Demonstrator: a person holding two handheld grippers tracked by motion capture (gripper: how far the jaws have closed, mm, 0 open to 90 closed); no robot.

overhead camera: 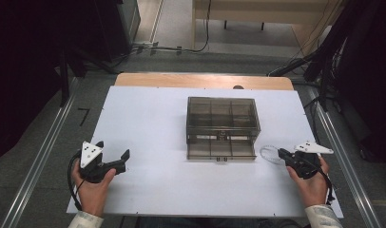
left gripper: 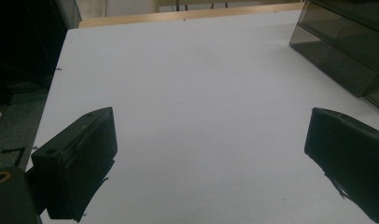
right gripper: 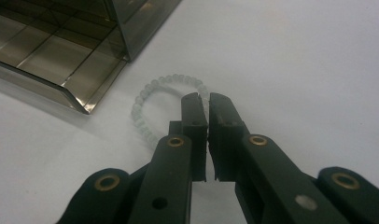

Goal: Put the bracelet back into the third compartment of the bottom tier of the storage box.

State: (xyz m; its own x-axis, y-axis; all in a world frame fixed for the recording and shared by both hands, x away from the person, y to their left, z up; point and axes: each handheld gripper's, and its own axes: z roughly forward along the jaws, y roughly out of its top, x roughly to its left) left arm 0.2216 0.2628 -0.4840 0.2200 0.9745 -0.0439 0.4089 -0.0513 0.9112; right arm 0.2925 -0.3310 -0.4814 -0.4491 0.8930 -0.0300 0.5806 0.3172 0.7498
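Bead bracelet [right gripper: 169,100]: a ring of small pale, translucent greenish-white beads, lying flat on the white table [right gripper: 295,56]. It is seen just ahead of the right gripper [right gripper: 207,100], whose jaws are closed together with only a thin slit between them; the near side of the ring is covered by the jaw tips, and whether a bead is pinched cannot be told. In the high view the bracelet [overhead camera: 270,154] is seen only as a faint loop right at the tip of the right gripper [overhead camera: 281,153].

The beads are resolved one by one in the right gripper view, along with the divided floor of the pulled-out drawer [right gripper: 61,56] off to the left of the jaws. The whole smoked-plastic drawer box [overhead camera: 223,121] with its compartment grid, and both hands, are given by the high view.

The left gripper [overhead camera: 116,154] is held with jaws wide apart and nothing between them. In the left gripper view, bare table [left gripper: 192,93] is seen between its jaws, with a corner of the box [left gripper: 346,51] up and to the right. The bracelet lies close beside the drawer's corner, with a small gap between them.
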